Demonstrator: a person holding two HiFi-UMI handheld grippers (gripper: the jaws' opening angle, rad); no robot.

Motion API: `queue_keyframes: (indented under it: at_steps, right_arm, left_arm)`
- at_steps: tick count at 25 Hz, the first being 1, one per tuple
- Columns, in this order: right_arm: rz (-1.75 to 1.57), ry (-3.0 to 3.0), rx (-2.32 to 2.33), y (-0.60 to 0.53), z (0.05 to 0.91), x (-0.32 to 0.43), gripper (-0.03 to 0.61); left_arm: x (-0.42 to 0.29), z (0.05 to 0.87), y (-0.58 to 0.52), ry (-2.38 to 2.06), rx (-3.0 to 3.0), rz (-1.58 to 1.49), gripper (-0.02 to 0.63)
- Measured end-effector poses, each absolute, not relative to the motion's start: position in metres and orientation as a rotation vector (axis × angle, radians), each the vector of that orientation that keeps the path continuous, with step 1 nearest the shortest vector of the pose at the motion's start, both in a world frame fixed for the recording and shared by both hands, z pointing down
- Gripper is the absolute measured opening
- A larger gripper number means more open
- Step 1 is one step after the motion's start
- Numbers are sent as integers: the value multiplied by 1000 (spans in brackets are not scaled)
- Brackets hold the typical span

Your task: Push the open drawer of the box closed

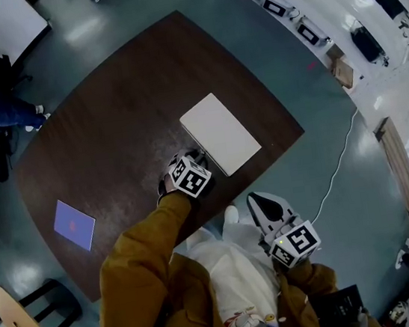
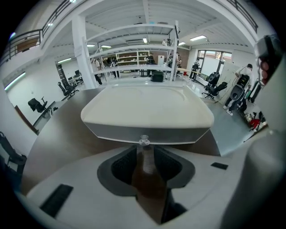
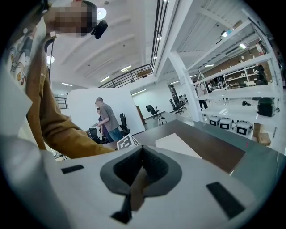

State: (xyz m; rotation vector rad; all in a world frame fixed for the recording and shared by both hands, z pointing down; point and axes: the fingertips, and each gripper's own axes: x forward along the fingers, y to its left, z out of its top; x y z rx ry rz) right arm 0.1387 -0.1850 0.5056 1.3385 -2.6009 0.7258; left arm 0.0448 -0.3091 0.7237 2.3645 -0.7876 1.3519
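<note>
Directly ahead of the left gripper (image 2: 144, 150) stood the flat white box (image 2: 147, 107), resting on the dark brown table (image 1: 110, 134). The gripper pointed steeply down at the box's near face. That face was the grey drawer front (image 2: 178, 135), which lay under the overhanging edge of the white top and looked pushed in, flush with the box body. A small clear knob (image 2: 144, 142) projected from the middle of the drawer front, just at the gripper's tips and in line with the gap between them. The jaws stood slightly apart, with bare table showing between the pads; the pads did not press on the knob. The gripper's marker cube (image 1: 190, 177) sat behind the tips, at the end of an ochre sleeve (image 1: 146, 258).

The right gripper (image 3: 142, 150) hung off the table's near edge, to the right of and behind the left gripper, close to the person's body. Its tips met at the front and nothing lay between them. It pointed across the table, with the box ahead of it and slightly to its right.

A violet-blue sheet (image 1: 74, 224) lay on the table well to the left of the left gripper. A standing person (image 3: 107, 120) was visible beyond the table's far side.
</note>
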Motion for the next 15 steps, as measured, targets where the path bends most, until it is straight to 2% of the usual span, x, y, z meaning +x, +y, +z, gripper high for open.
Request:
queue_keyframes:
  at_steps: [5, 9, 15]
  right_arm:
    - [727, -2631, 1335, -180, 498, 143, 6]
    - [716, -2653, 1333, -173, 495, 136, 6]
    - [695, -2692, 1306, -162, 487, 118, 6]
  left_arm:
    - [40, 677, -295, -886, 2425, 1245, 113]
    - [32, 620, -277, -1006, 2529, 1113, 12]
    - [24, 547, -220, -1052, 2583, 938, 6]
